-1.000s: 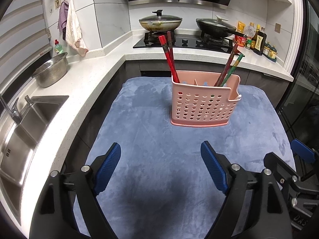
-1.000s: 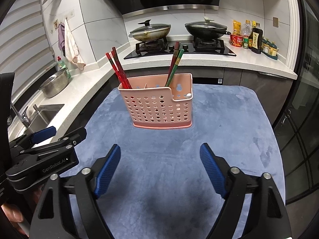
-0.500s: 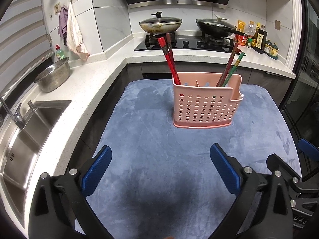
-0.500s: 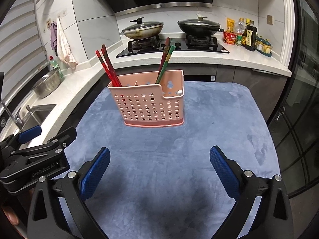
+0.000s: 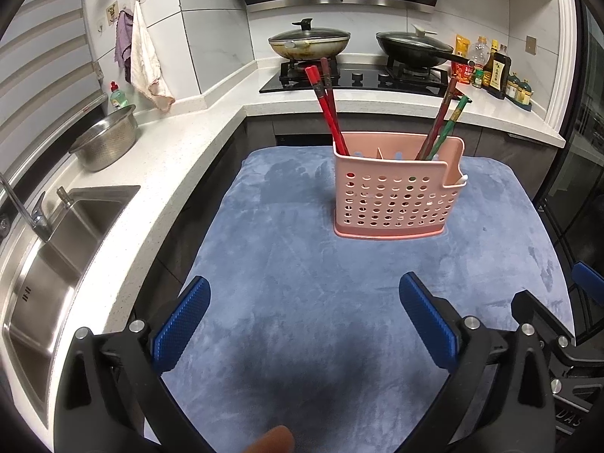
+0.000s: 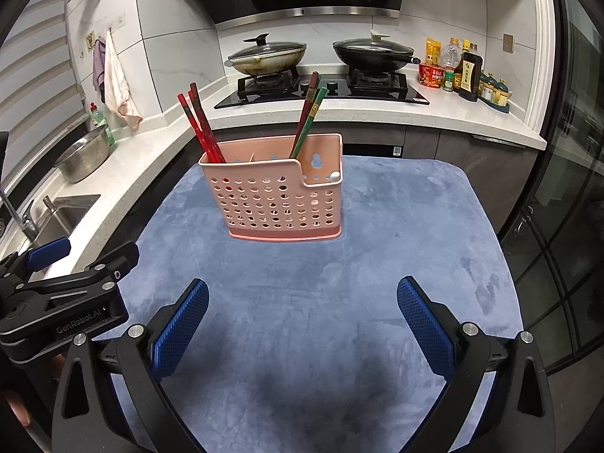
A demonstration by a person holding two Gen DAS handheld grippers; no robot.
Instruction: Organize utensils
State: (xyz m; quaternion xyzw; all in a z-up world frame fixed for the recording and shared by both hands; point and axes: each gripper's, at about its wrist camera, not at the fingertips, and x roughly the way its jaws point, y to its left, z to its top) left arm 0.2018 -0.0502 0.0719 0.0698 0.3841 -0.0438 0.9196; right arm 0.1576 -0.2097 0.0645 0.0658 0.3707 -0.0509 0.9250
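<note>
A pink perforated utensil holder (image 5: 396,196) stands upright on the blue-grey mat (image 5: 302,264); it also shows in the right wrist view (image 6: 279,200). Red chopsticks (image 5: 326,109) lean in its left compartment, and a brown and a green chopstick (image 5: 445,124) lean in its right one. They also show in the right wrist view: red chopsticks (image 6: 200,124), green and brown chopsticks (image 6: 309,113). My left gripper (image 5: 304,321) is open and empty, well short of the holder. My right gripper (image 6: 302,324) is open and empty, beside the left gripper's body (image 6: 64,302).
A white counter (image 5: 151,173) with a steel sink (image 5: 45,256) and a metal bowl (image 5: 105,139) runs along the left. A stove with two lidded pans (image 5: 309,41) is at the back. Bottles (image 5: 494,71) stand at the back right. The mat's right edge (image 6: 502,264) drops off.
Both grippers have pulled back from the holder and opened wider over the last second. The holder and chopsticks have not moved.
</note>
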